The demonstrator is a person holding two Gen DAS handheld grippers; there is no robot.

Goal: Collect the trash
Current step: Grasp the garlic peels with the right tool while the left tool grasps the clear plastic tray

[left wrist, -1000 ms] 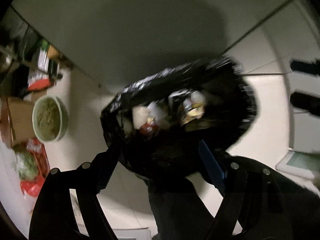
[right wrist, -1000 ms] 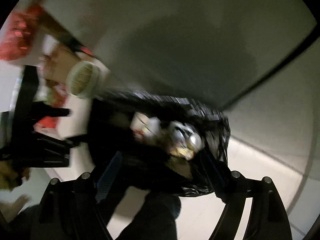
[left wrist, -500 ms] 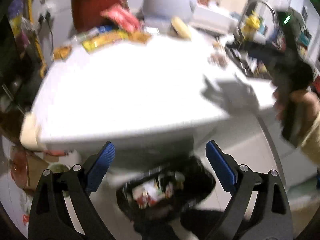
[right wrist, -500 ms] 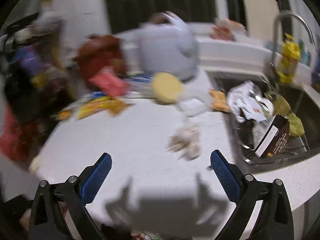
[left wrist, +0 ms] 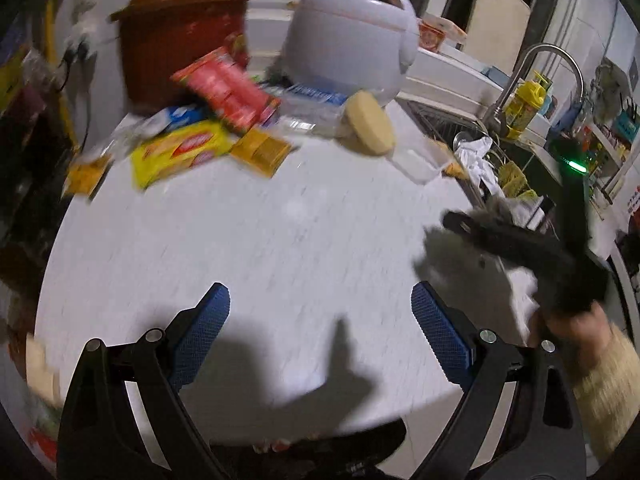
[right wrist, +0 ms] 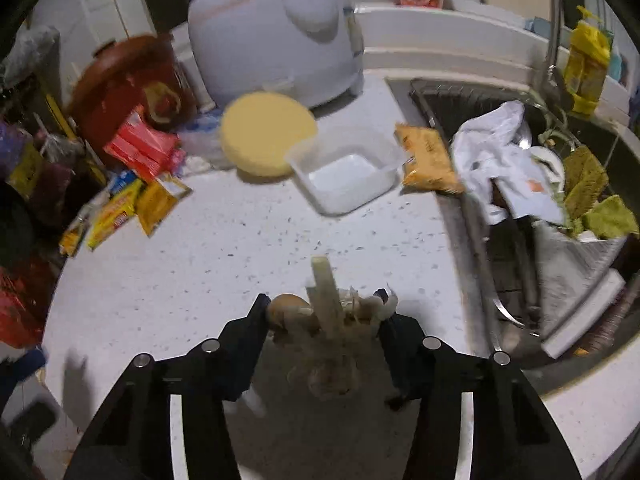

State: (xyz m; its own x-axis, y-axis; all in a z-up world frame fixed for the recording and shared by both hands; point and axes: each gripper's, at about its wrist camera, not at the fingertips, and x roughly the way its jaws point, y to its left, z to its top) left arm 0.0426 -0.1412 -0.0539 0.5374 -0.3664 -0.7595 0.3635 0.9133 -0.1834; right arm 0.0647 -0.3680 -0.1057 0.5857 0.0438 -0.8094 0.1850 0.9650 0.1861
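On the white counter (right wrist: 200, 264) lies a small heap of food scraps (right wrist: 332, 312): pale peels, a brown shell and a stalk. My right gripper (right wrist: 322, 304) is around the heap, its jaws closing, and both pads touch it. In the left wrist view the same gripper (left wrist: 520, 248) is a dark blur at the counter's right edge, held by a hand (left wrist: 572, 328). My left gripper (left wrist: 320, 300) hangs open over bare counter with nothing between its fingers. Loose wrappers lie at the back: a yellow one (left wrist: 180, 152), a red one (left wrist: 228, 88), an orange one (right wrist: 428, 160).
A white rice cooker (right wrist: 276, 36) and a red-brown pot (right wrist: 120, 84) stand at the back. Before them are a round yellow lid (right wrist: 268, 132) and a clear plastic tub (right wrist: 344, 172). The sink (right wrist: 512, 280) on the right holds a white cloth (right wrist: 504, 152) and sponges.
Both views have swung up from the black trash bag on the floor to the counter top. The right gripper's jaws, wide half a second ago, have narrowed onto the scraps.
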